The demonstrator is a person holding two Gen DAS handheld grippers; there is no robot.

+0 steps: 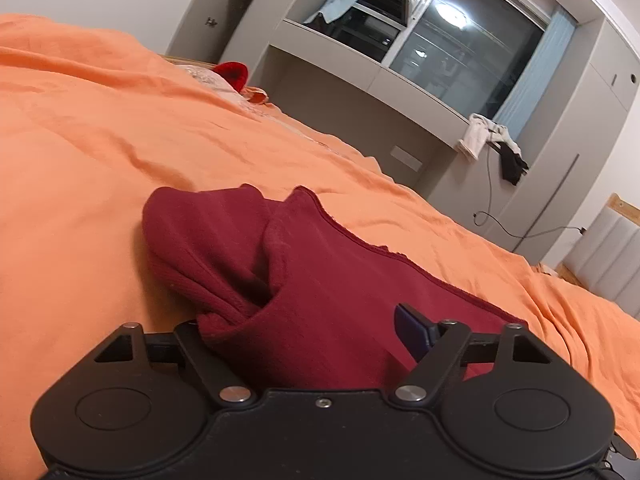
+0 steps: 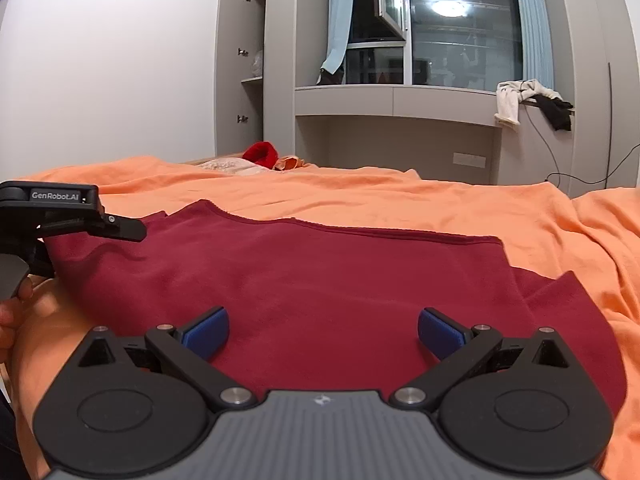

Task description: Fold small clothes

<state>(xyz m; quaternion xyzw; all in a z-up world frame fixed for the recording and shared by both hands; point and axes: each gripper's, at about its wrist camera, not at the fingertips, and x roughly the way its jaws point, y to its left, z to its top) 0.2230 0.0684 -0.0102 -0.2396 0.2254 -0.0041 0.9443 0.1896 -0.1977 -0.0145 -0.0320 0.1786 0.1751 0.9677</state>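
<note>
Lying on orange bedspread (image 2: 400, 196), dark red garment (image 2: 320, 280) spread mostly flat; left sleeve bunched into left gripper (image 1: 312, 332); its jaws look spread with cloth heaped between, one blue pad hidden, so real grasp cannot tell; right gripper (image 2: 323, 330) released, jaws wide, low over near edge. Judgement: sleeve fold in hand; pinch one layer near cuff, carry across body, keep edge straight. Long axis left-right across view; far hem toward window (image 2: 460, 24).

One dark red garment (image 2: 320, 280) on one orange bedspread (image 2: 400, 196). Two grippers (left (image 1: 312, 320), right (image 2: 323, 330)). One window (image 2: 460, 28).
</note>
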